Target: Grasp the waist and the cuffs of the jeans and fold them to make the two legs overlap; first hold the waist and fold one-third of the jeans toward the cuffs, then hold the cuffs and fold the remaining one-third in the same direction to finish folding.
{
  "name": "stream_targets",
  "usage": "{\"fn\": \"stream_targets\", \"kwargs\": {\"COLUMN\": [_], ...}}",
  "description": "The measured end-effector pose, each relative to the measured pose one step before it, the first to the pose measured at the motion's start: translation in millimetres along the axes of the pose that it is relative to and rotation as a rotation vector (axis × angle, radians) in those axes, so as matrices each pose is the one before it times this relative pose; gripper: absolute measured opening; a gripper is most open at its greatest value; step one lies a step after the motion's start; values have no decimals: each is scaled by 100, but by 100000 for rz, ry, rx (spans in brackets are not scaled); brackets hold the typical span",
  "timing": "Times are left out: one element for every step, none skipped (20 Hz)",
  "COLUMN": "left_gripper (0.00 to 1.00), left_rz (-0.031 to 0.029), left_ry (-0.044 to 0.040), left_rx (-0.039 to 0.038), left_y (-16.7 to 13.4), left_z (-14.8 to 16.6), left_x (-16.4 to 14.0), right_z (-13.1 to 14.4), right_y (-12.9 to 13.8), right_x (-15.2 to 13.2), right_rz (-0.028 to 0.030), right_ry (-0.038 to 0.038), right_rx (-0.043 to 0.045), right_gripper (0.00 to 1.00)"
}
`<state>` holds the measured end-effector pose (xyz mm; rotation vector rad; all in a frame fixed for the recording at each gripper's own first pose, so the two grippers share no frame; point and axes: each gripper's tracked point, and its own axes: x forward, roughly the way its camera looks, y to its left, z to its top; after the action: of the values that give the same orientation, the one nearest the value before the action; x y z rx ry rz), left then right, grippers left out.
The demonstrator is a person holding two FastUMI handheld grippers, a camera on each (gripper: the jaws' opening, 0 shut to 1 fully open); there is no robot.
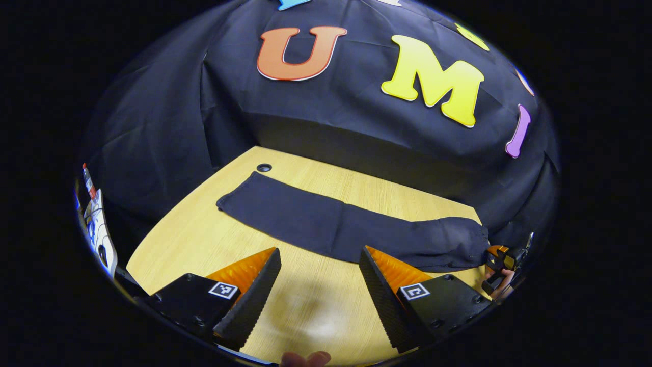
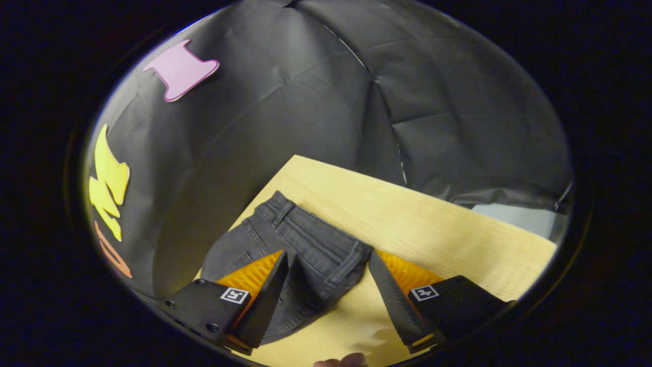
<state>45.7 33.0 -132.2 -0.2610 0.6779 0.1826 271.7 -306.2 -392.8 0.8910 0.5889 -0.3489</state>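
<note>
My left gripper (image 1: 318,275) hangs open just short of the one pair of jeans (image 1: 346,227), lying lengthwise across the table (image 1: 193,239) (legs already overlapped, I judge); cuffs far left, waist (image 2: 310,244) right, under my open right gripper (image 2: 328,285), the nearer of two

- We see the jeans (image 1: 351,229), dark, nearly black denim, lying flat on the table as one long narrow strip, so the legs look laid one over the other.
- In the left gripper view the cuffs (image 1: 232,200) lie at the far left end, near a small round hole in the table.
- In the right gripper view the waist (image 2: 310,239) shows its waistband, belt loops and seams, slightly rumpled.
</note>
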Motion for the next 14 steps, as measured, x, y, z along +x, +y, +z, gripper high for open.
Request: {"fn": "stream_targets", "kwargs": {"left_gripper": [99, 99, 99, 100, 99, 99, 99, 99, 100, 100, 99, 100, 99, 99], "left_rz": [204, 326, 99, 285, 291, 219, 219, 517, 420, 457, 655, 475, 367, 22], "left_ry": [557, 133, -239, -22, 91, 360, 0, -135, -273, -433, -527, -614, -685, -803], "left_rx": [377, 474, 248, -321, -773, -850, -600, -367, -507, -562, -562, -838, -1234, -1508], "left_y": [145, 144, 151, 194, 150, 264, 282, 440, 406, 458, 593, 566, 478, 421], "left_z": [-190, -76, 97, 53, -66, -64, -41, 60, -13, 97, 171, 110, 53, 197], "left_x": [-23, 43, 3, -21, 174, -44, -65, -130, -197, -197, -276, -208, -182, -183], "right_z": [-175, -83, -200, -134, -115, 103, -227, 276, 417, 368, 566, 864, 915, 734], "right_y": [72, 37, 251, -291, -676, -597, 106, 331, 206, 340, 561, 797, 1023, 873], "right_x": [232, 243, 458, 393, 223, -361, 246, -392, -546, -702, -809, -1461, -1410, -1192], "right_rz": [594, 151, -341, -3284, -4023, -1967, -489, 190, -348, 77, 1158, 3280, 3757, 1944], "right_ry": [-603, -382, -538, 186, 406, -403, 623, -25, 340, -578, -1496, -1725, -2387, -1773], "right_rx": [88, -1760, -4001, -6434, -6027, -1985, 935, 1895, -283, -1684, -2808, -2066, -1640, -1932], "right_gripper": [98, 98, 94, 98, 86, 69, 53, 36, 19, 14, 9, 13, 13, 9]}}
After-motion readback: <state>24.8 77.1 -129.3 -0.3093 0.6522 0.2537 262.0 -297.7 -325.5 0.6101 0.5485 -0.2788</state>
